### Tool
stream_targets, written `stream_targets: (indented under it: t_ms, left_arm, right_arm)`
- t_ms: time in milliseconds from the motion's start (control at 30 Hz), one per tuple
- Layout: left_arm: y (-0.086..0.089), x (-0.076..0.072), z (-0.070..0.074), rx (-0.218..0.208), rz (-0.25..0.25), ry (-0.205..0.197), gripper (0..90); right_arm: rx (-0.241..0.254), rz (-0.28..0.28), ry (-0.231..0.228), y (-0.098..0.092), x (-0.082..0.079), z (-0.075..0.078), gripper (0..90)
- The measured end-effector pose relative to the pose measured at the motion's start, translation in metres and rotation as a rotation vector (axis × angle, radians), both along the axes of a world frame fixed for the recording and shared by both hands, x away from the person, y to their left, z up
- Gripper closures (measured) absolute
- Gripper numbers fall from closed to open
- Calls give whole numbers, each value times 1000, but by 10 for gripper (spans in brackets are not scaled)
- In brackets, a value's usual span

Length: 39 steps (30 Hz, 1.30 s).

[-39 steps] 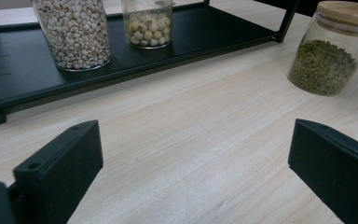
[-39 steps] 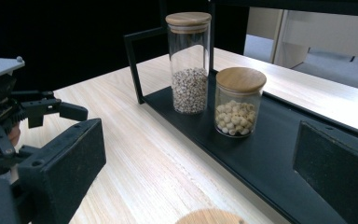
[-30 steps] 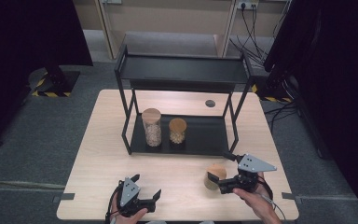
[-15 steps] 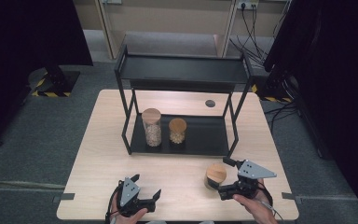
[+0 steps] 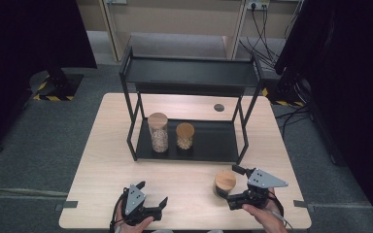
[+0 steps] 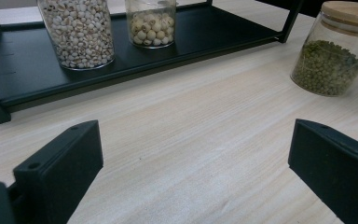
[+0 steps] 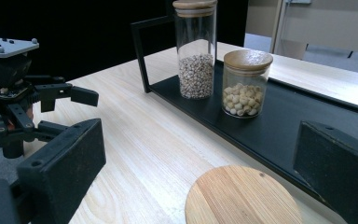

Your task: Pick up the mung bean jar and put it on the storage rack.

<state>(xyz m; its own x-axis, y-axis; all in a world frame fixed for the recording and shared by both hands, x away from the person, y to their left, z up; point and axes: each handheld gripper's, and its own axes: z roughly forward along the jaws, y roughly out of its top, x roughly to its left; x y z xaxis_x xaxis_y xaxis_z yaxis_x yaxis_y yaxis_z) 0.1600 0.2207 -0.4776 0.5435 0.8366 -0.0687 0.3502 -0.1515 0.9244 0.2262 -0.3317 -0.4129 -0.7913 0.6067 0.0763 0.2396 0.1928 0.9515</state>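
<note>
A short glass jar of green beans with a wooden lid [image 5: 225,181] [image 6: 328,60] stands on the table in front of the black rack, right of centre. My right gripper [image 5: 234,186] [image 7: 200,140] is open just to its right. The jaws stand wide and apart from the glass, and the lid [image 7: 244,198] lies low between them. On the rack's lower shelf [image 5: 211,143] stand a tall jar of small pale grains [image 5: 158,132] [image 6: 77,32] [image 7: 196,56] and a short jar of round pale seeds [image 5: 185,136] [image 6: 151,23] [image 7: 246,86]. My left gripper [image 5: 152,192] [image 6: 198,149] [image 7: 74,112] is open over bare table near the front edge.
The rack's top shelf [image 5: 189,73] is bare, and its posts frame the lower shelf. A round cable hole [image 5: 219,107] sits in the table behind the rack. Bare wood [image 5: 184,179] lies between the two grippers, and dark curtains hang at both sides.
My right gripper has drawn back a little to the right and toward the front edge, away from the green bean jar. The jar and the left gripper have stayed put.
</note>
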Motion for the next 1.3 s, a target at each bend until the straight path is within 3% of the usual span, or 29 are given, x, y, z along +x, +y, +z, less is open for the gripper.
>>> stream_targets:
  t_ms: [300, 733, 1300]
  left_arm:
    - [-1, 0, 0, 2, -2, -1, 25]
    - [-1, 1, 0, 6, -2, 4, 25]
    - [-2, 1, 0, 5, -2, 7, 25]
  right_arm:
    - [-1, -30, 3, -7, -5, -2, 28]
    - [-47, -96, 9, -16, -14, -12, 28]
    - [-123, -90, 62, -3, -5, -29, 31]
